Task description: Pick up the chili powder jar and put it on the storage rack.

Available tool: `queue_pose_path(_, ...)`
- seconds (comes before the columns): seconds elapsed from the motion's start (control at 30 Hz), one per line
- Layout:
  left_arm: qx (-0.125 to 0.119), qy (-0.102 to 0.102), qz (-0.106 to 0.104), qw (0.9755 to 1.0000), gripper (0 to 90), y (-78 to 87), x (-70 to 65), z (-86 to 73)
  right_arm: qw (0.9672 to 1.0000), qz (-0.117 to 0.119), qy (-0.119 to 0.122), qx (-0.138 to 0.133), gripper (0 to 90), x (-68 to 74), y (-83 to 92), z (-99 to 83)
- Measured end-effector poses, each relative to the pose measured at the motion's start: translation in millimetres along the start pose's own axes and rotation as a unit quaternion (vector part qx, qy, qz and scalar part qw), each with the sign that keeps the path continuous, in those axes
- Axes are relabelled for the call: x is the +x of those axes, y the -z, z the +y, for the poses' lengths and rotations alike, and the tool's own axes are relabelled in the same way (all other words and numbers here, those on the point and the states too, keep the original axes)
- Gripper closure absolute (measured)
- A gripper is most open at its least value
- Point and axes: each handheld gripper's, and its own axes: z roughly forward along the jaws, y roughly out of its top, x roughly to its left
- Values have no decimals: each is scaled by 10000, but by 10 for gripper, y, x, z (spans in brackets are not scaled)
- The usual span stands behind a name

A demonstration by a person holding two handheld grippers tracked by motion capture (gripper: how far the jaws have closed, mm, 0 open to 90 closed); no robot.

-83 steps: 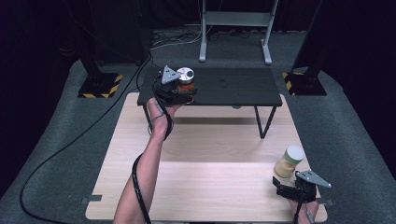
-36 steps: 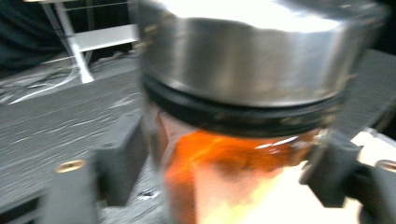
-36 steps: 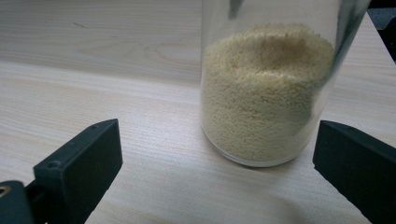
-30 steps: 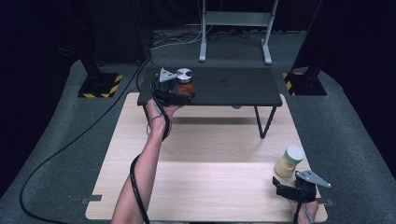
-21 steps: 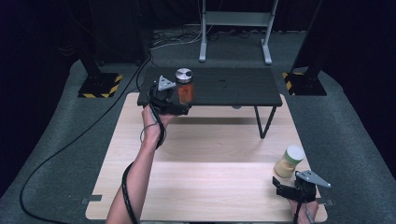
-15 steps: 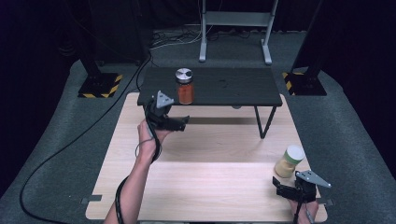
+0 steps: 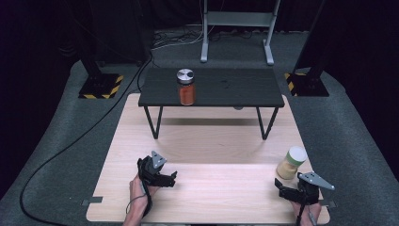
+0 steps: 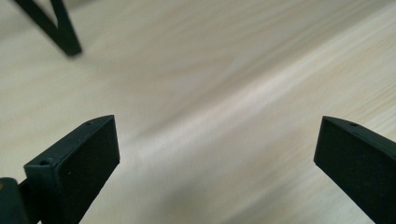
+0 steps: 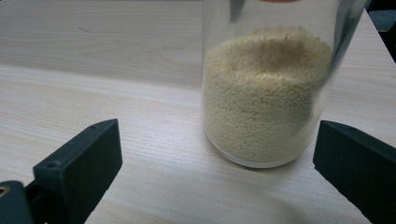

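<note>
The right gripper (image 7: 282, 188) sits low at the near right corner of the pale wooden table (image 7: 211, 197), its two black jaws spread wide and holding nothing. In the right gripper view the jaws stand far apart at the bottom corners, and a clear glass jar of pale yellow grains (image 9: 268, 88) rises between and just beyond them, nearer the right jaw, touching neither. From the high view this jar (image 7: 291, 163) stands upright on the wooden table, just ahead of the right gripper, with a light round lid on top.

The left gripper (image 7: 169, 178) hovers over the near left part of the same table, held by a hand (image 7: 140, 188) coming in from the bottom edge, a black cable trailing from it. Its jaws are also wide apart and empty; the left gripper view shows bare, blurred wood grain between them and the foot of a black leg (image 8: 51, 23) at the top left.

Farther out, a low black table (image 7: 226, 89) stands across the far edge of the wooden one. A jar of orange-red contents (image 7: 186, 89) with a silver lid stands upright on its left half, well apart from both grippers. Grey carpet (image 7: 348, 136) surrounds the tables, with a black cable (image 7: 70, 141) curving across it at the left.
</note>
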Motion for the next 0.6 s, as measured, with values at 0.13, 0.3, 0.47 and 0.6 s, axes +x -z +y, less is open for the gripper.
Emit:
queue_pose_path(0.13, 214, 176, -8, 9996, 2, -74, -43, -86, 10000, -7, -32, -42, 4, -3, 8, -15)
queue_pose_path(0.3, 83, 442, -143, 9989, 1, -82, 10, -199, 10000, -14, 11, -31, 4, 7, 5, -11)
queue_pose_path(0.47, 16, 440, -159, 9989, 2, -67, 1, -246, 10000, 5, 1, -38, 2, -2, 8, -14)
queue_pose_path(0.6, 16, 435, -167, 9989, 2, -66, 5, -248, 10000, -34, 55, -7, 1, 23, 2, -4)
